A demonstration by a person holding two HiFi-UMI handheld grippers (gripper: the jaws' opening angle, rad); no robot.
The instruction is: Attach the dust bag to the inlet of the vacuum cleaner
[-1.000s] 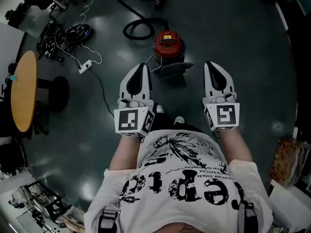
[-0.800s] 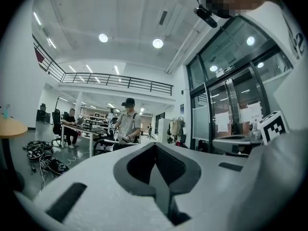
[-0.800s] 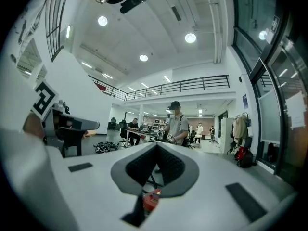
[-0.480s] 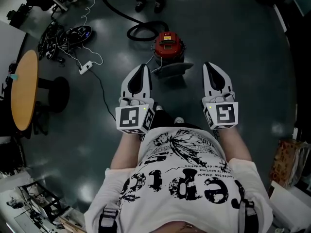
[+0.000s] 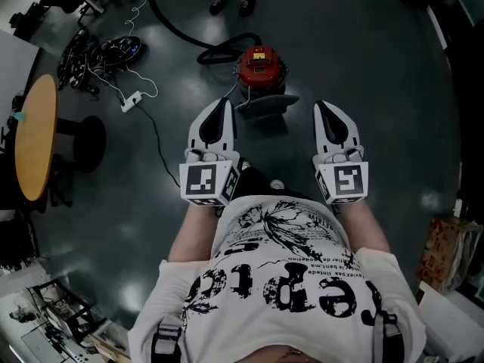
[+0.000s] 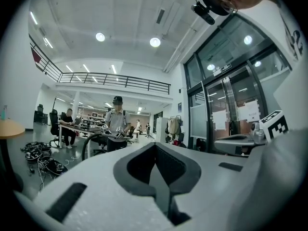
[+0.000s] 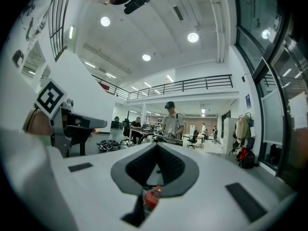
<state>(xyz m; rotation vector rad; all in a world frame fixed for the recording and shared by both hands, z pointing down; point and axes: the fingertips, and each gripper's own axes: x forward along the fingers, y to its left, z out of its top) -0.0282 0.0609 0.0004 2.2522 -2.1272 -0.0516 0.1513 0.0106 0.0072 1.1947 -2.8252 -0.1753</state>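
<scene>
The red vacuum cleaner (image 5: 262,68) stands on the dark floor ahead of me, its black hose (image 5: 215,50) curling away to the upper left. A flat grey piece (image 5: 266,106), which looks like the dust bag, lies on the floor just in front of it. My left gripper (image 5: 220,106) and right gripper (image 5: 326,107) are held level at waist height, on either side of that piece and well above it. Both are shut and empty. In the right gripper view the vacuum cleaner (image 7: 152,196) shows red through the slit below the closed jaws.
A round wooden table (image 5: 34,138) and a black stool (image 5: 94,144) stand at the left, with tangled cables (image 5: 98,55) and a power strip (image 5: 131,100) behind them. A cardboard box (image 5: 446,252) sits at the right. Another person (image 7: 171,121) stands beyond the vacuum.
The vacuum's hose has shifted toward the upper left, and the other person's feet have come into view at the top. Both grippers keep their stance and stay shut.
</scene>
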